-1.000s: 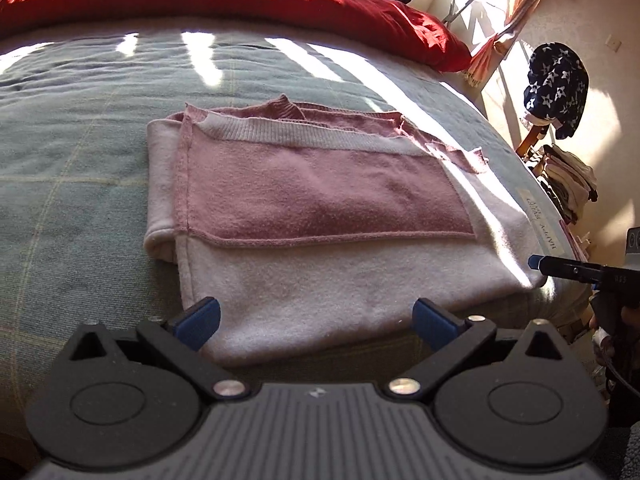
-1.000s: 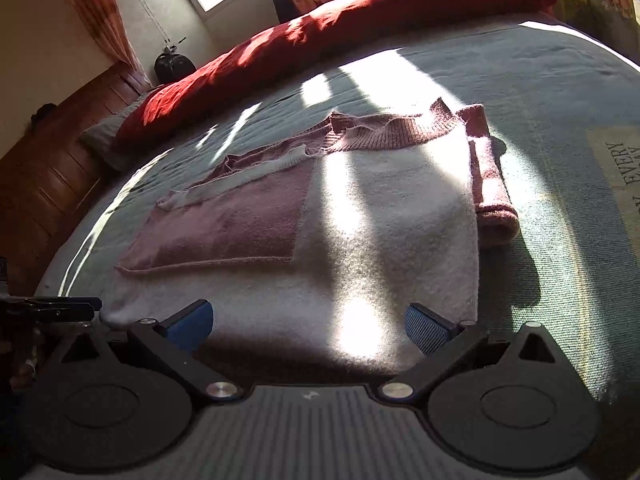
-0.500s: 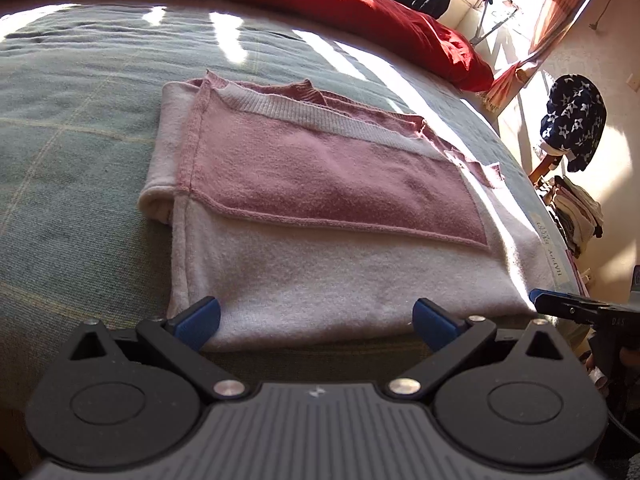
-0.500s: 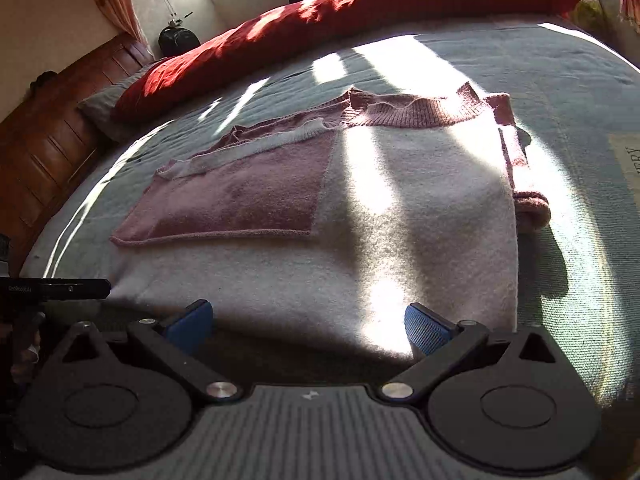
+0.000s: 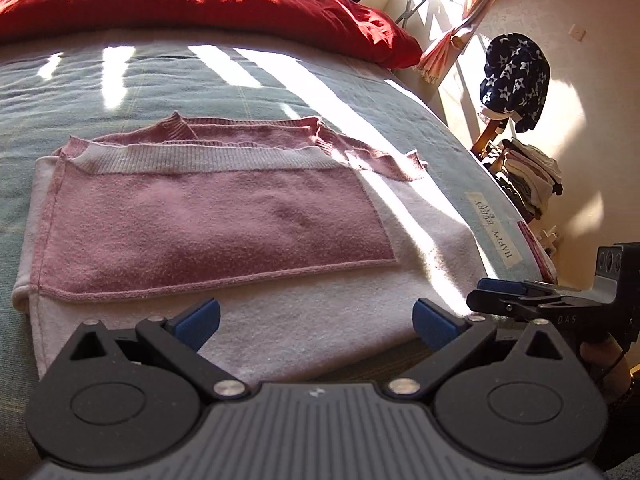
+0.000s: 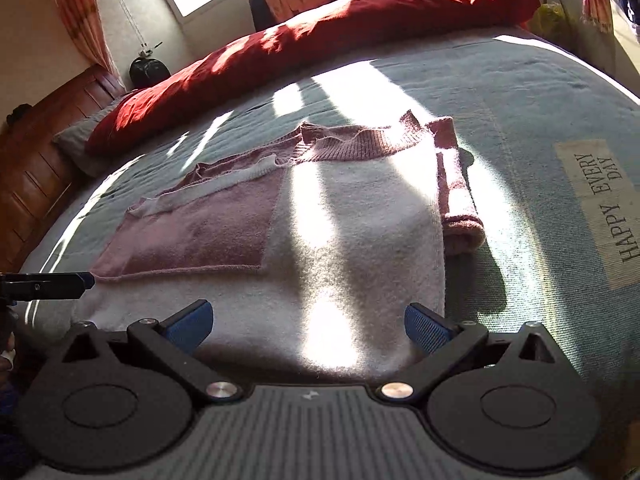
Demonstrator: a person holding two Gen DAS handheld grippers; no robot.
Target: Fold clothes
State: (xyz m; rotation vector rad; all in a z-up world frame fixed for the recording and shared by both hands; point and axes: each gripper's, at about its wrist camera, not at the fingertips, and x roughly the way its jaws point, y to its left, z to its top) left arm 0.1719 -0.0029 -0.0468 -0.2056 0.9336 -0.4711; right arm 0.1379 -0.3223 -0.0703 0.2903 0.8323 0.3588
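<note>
Pink sweater (image 5: 208,224) lies folded flat mid-bed on the grey-green blanket (image 6: 520,92). Blanket label (image 6: 600,208) reads "HAPPY EVERY DAY". Left tongs (image 5: 316,318) and right tongs (image 6: 308,322) gape wide, empty, at the sweater's near hem. Bare blanket beyond its sides.

Bed (image 5: 280,80) filling most of both frames, grey-green blanket catching sun stripes. Folded pink sweater (image 5: 208,220) lying flat at centre. Red duvet (image 5: 180,4) bunching along the upper edge. Printed label (image 6: 600,208) showing at right.
</note>
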